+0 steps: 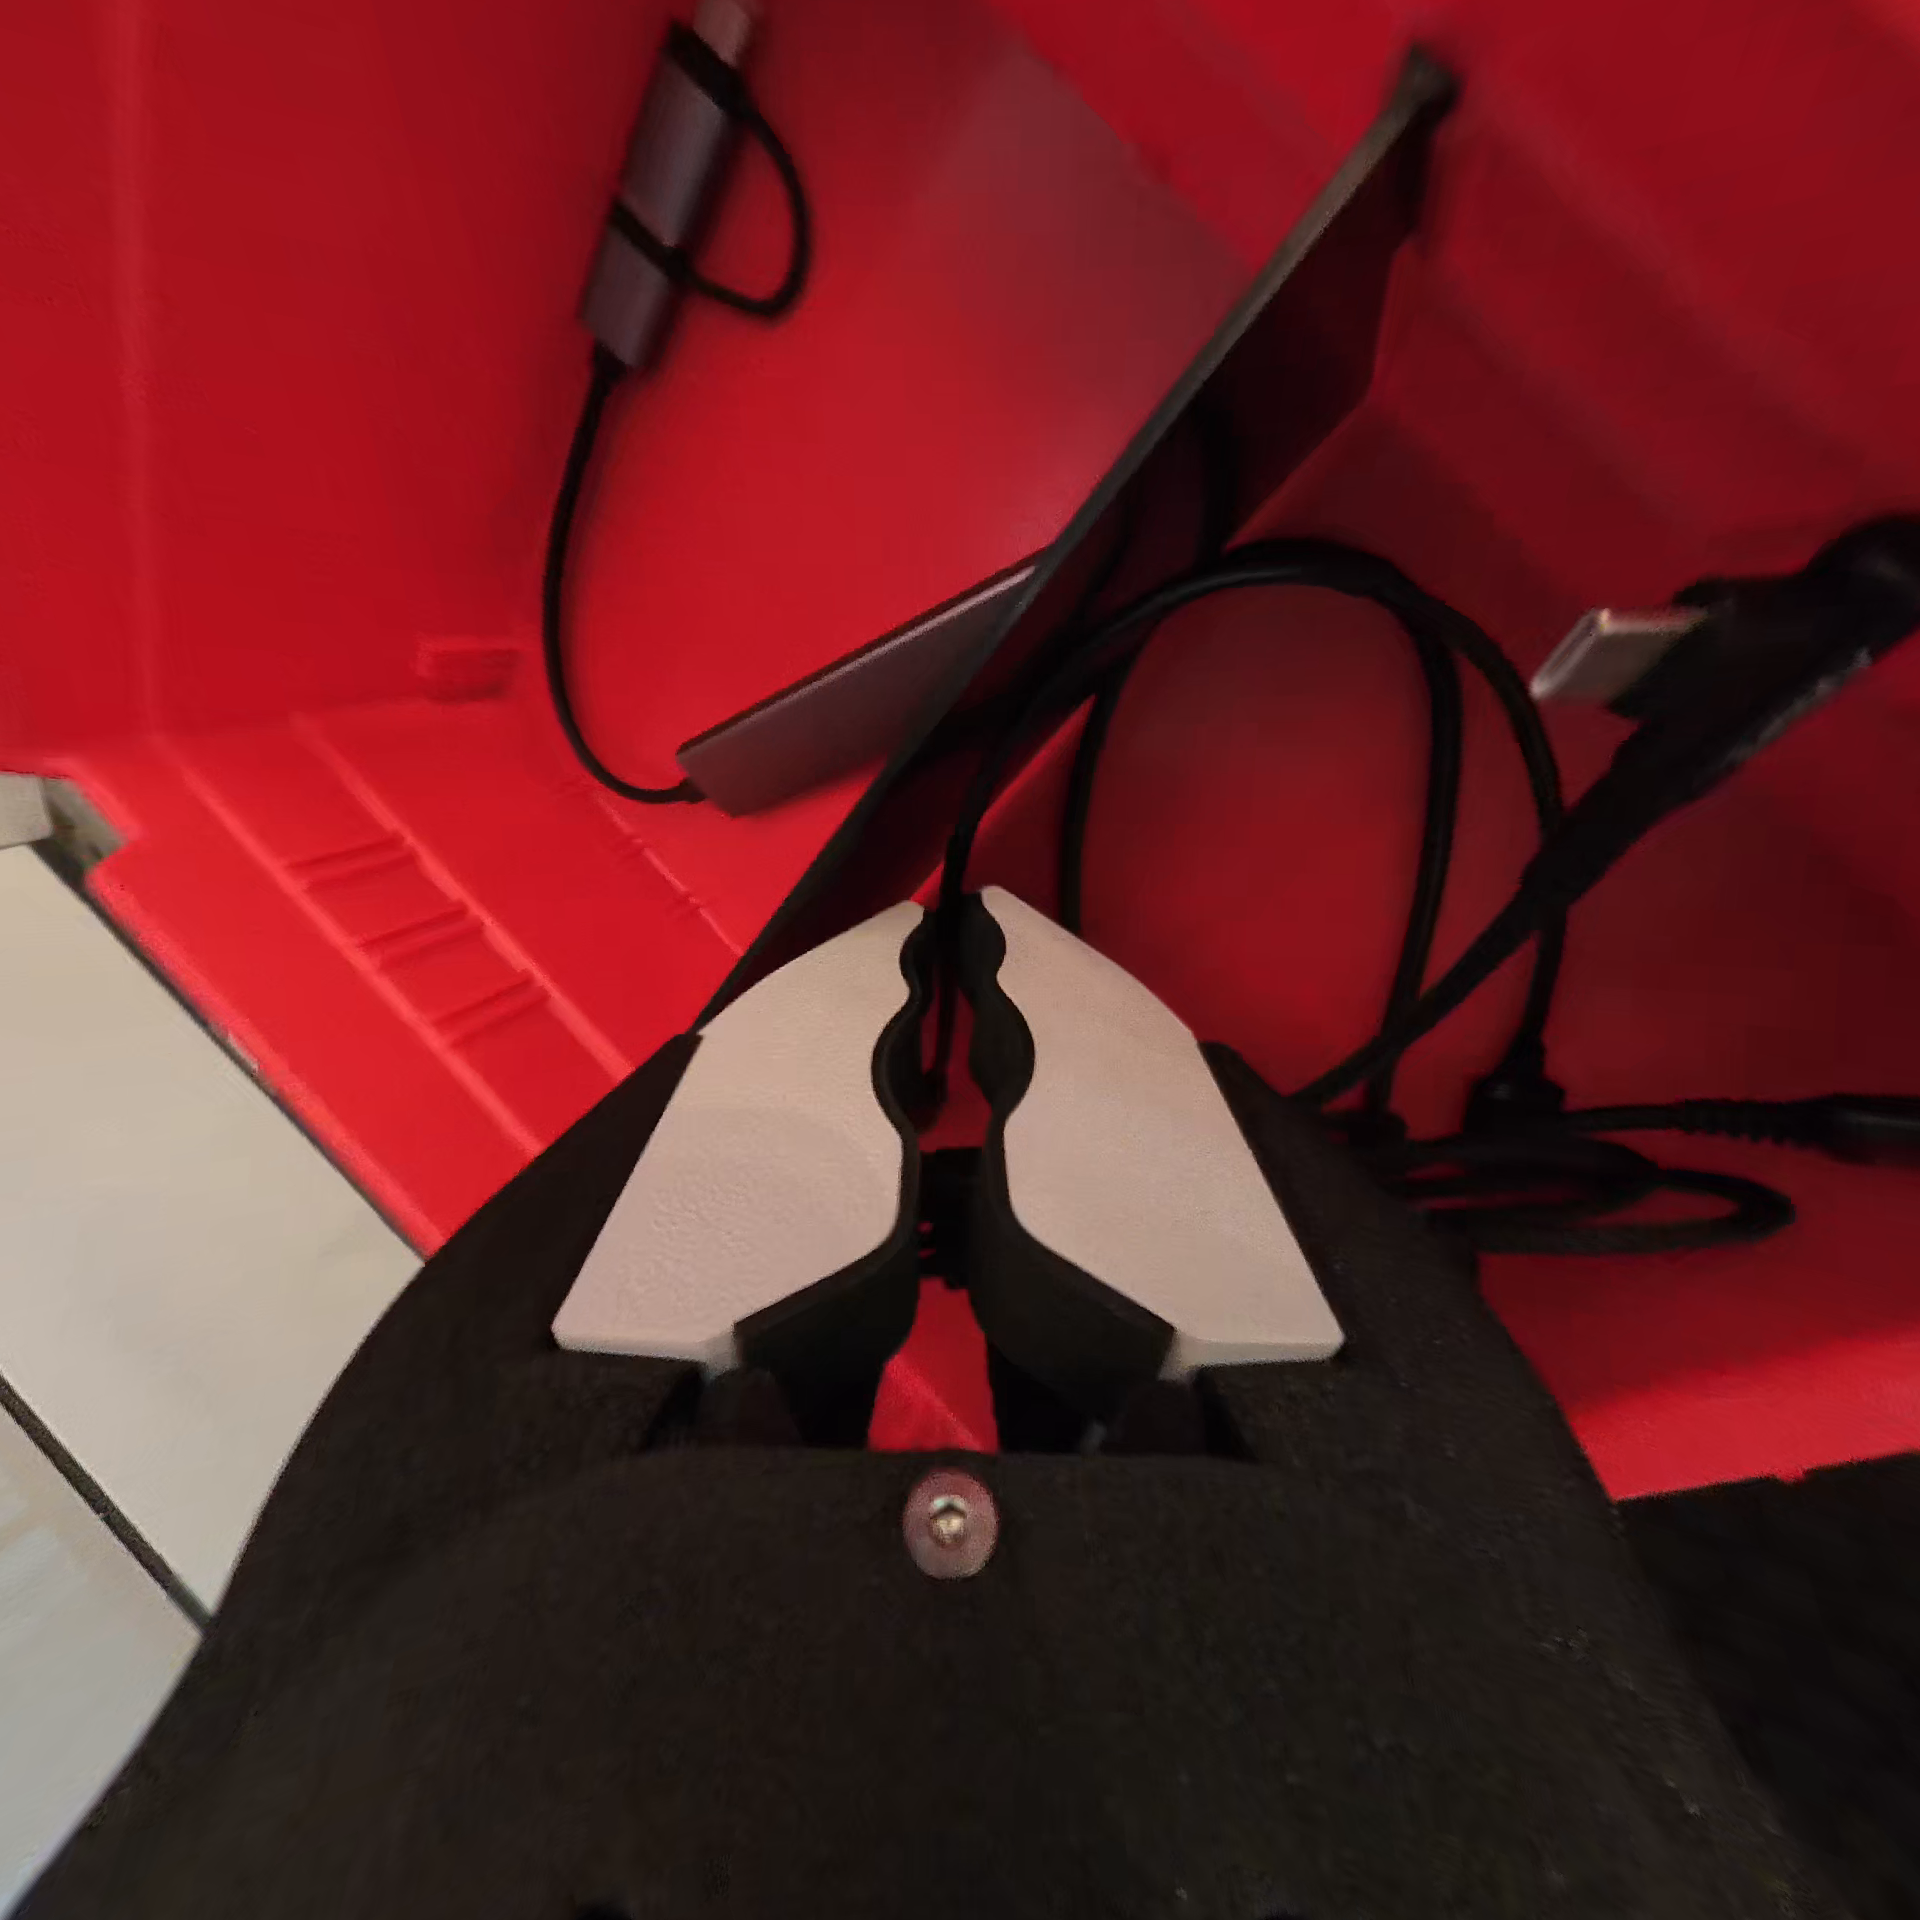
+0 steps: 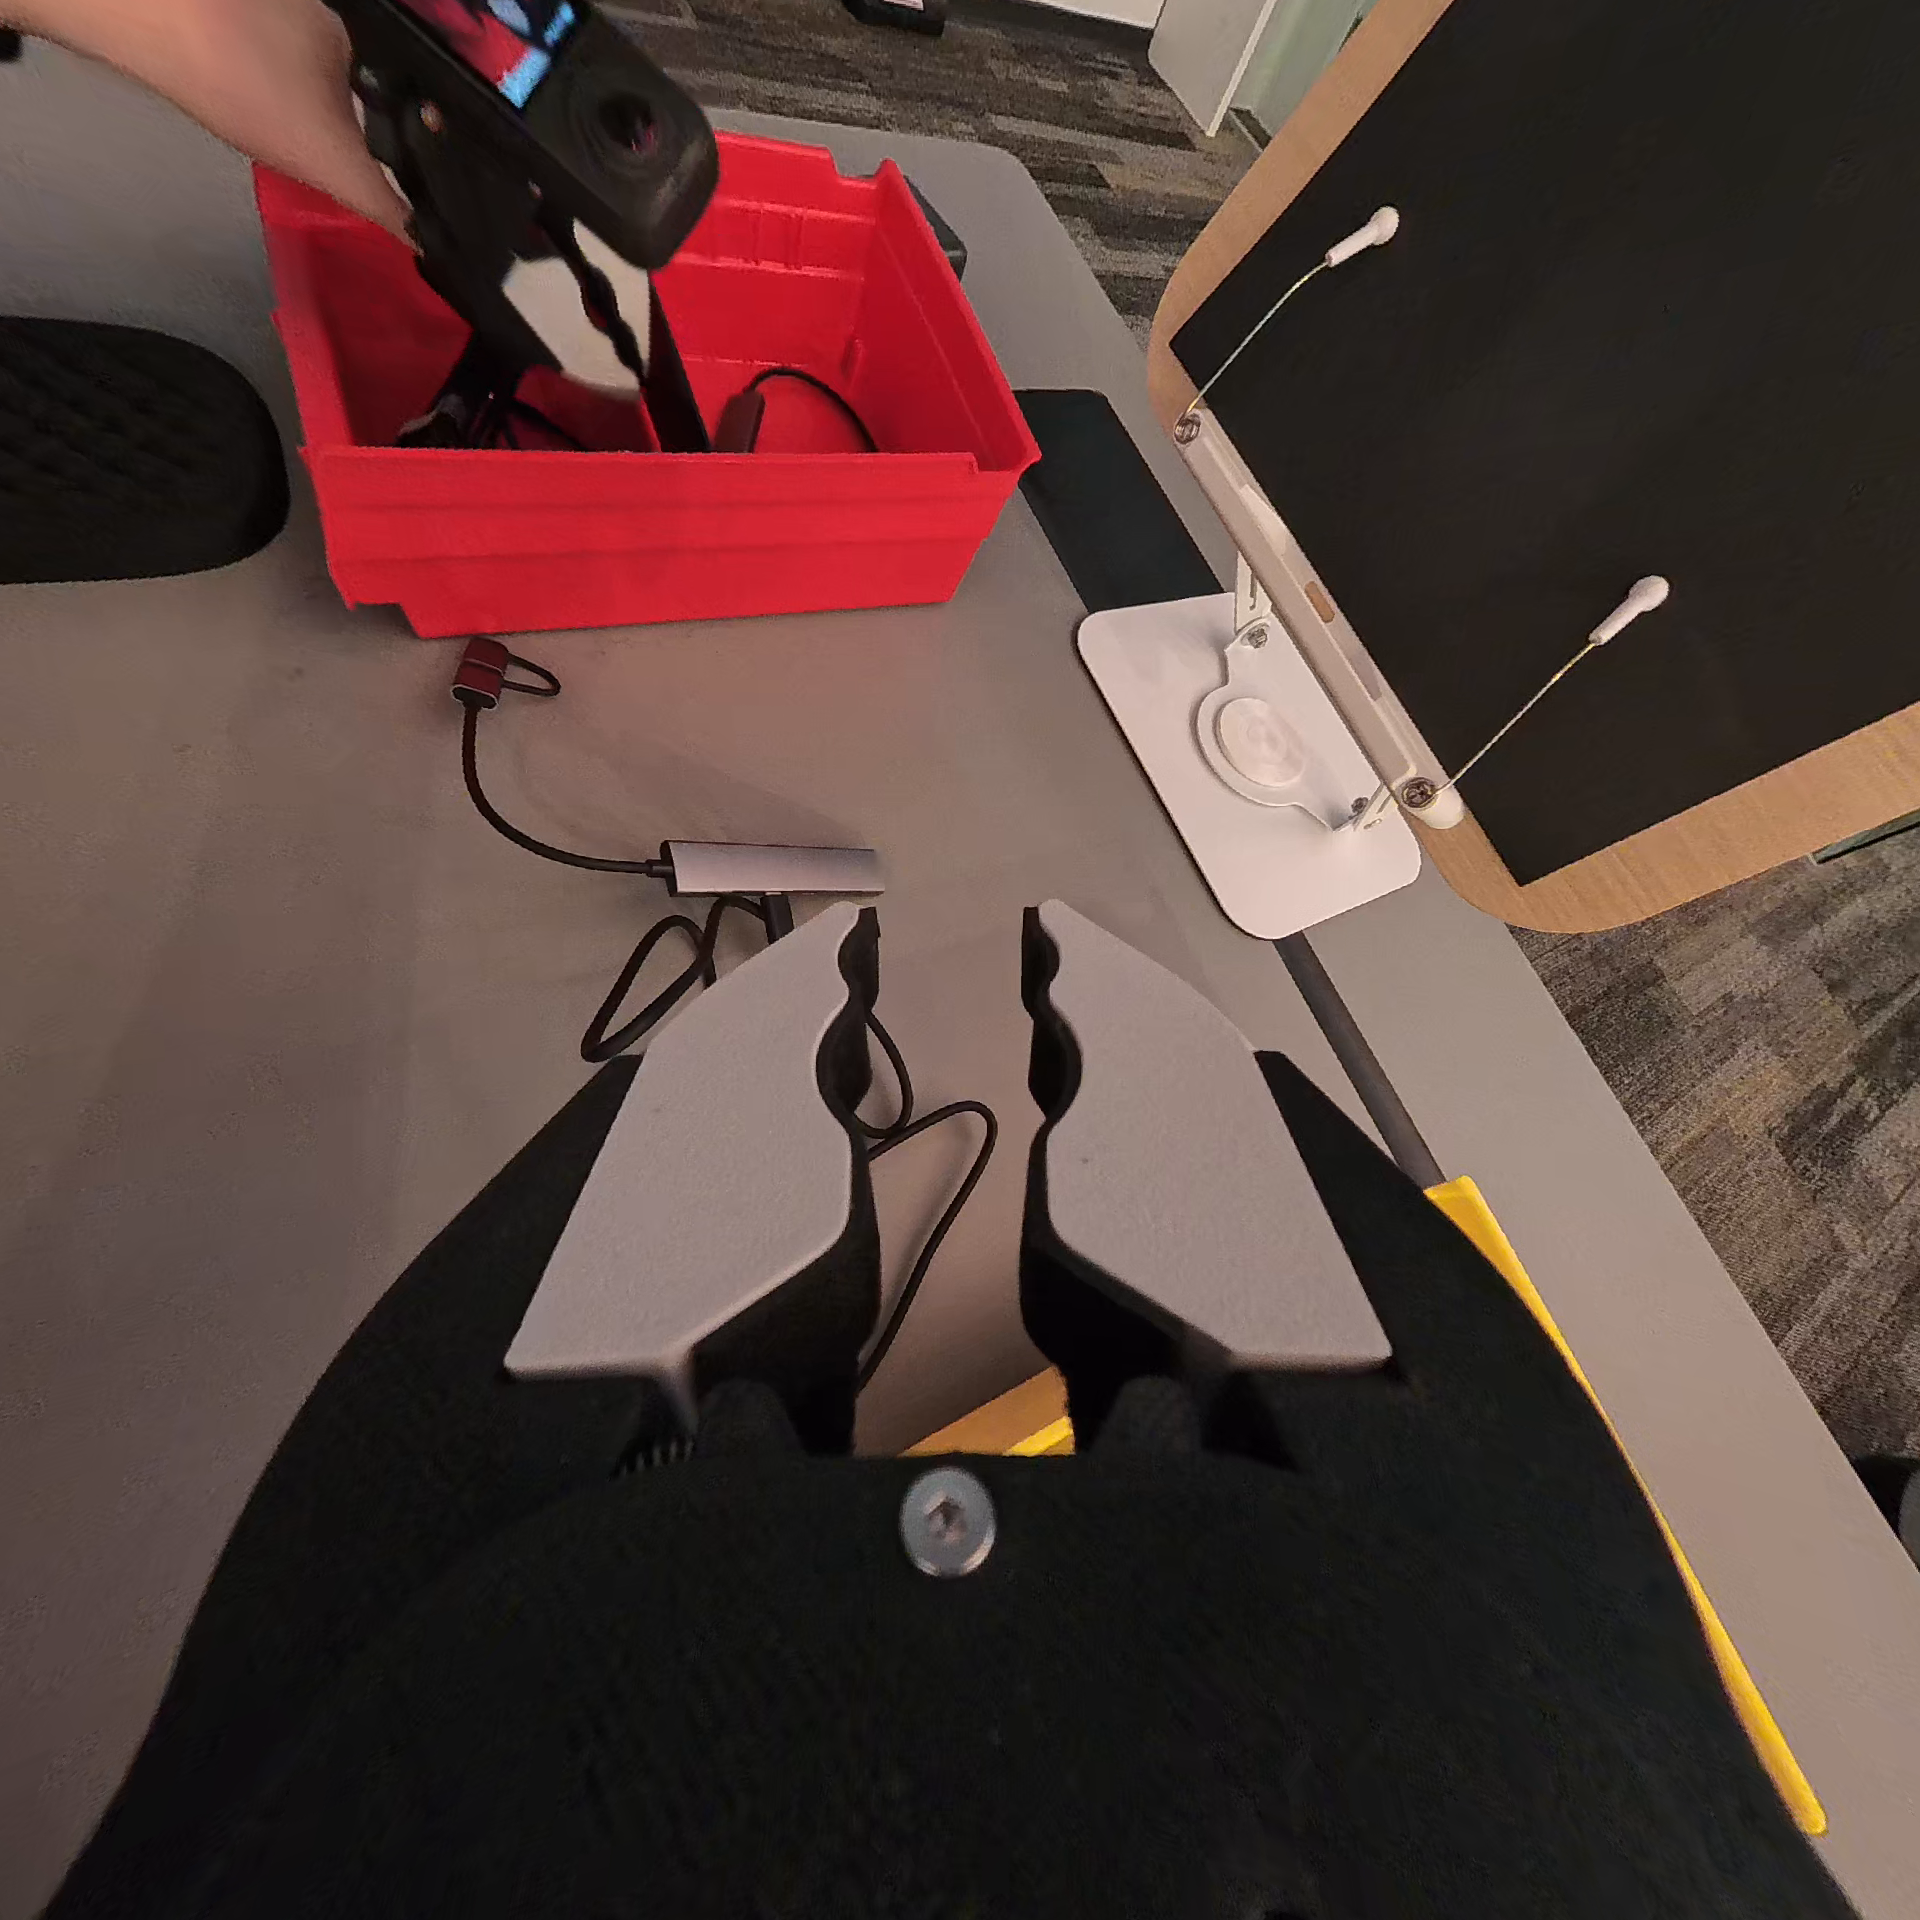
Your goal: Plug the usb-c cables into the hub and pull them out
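Observation:
My left gripper is inside the red bin, shut on a thin black cable that loops up and right. A silver plug on a black cable hangs at the right. A grey hub lies in the bin behind a black divider, and its lead runs to a grey adapter. My right gripper is open and empty above the table. Just beyond its left finger lies another grey hub, with a black cable plugged into its near side and a lead ending in a red connector.
The red bin stands at the back of the grey table. A hand holds the left gripper's camera over it. A white base plate carries a black, wood-edged panel at the right. A yellow object lies under my right gripper. About 40 cm separates my left fingertips from my right. Between my left fingertips and the grey hub there is roughly 5 cm.

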A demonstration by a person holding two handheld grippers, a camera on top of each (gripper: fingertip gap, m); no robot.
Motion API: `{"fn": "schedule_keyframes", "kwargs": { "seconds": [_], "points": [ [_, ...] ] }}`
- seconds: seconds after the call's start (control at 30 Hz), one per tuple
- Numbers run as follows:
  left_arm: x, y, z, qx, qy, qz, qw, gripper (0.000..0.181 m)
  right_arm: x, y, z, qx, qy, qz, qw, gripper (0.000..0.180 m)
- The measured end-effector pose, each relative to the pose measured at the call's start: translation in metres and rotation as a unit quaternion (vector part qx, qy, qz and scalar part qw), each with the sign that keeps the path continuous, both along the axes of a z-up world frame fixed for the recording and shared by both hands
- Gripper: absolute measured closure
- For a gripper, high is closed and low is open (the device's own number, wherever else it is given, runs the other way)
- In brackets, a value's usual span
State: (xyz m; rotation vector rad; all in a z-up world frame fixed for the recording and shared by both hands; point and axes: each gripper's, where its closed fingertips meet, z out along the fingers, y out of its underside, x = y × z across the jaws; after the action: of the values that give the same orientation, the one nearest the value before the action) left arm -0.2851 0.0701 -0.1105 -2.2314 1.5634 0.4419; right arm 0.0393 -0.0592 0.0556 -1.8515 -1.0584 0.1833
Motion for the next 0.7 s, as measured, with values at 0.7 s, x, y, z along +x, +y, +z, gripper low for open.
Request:
{"fn": "schedule_keyframes", "kwargs": {
  "seconds": [0.7],
  "points": [
    [0.090,-0.058,0.214,0.208,-0.223,-0.067,0.950,0.177,-0.118,-0.021,0.043,0.148,0.203,0.123,0.960,0.130]
  ]
}}
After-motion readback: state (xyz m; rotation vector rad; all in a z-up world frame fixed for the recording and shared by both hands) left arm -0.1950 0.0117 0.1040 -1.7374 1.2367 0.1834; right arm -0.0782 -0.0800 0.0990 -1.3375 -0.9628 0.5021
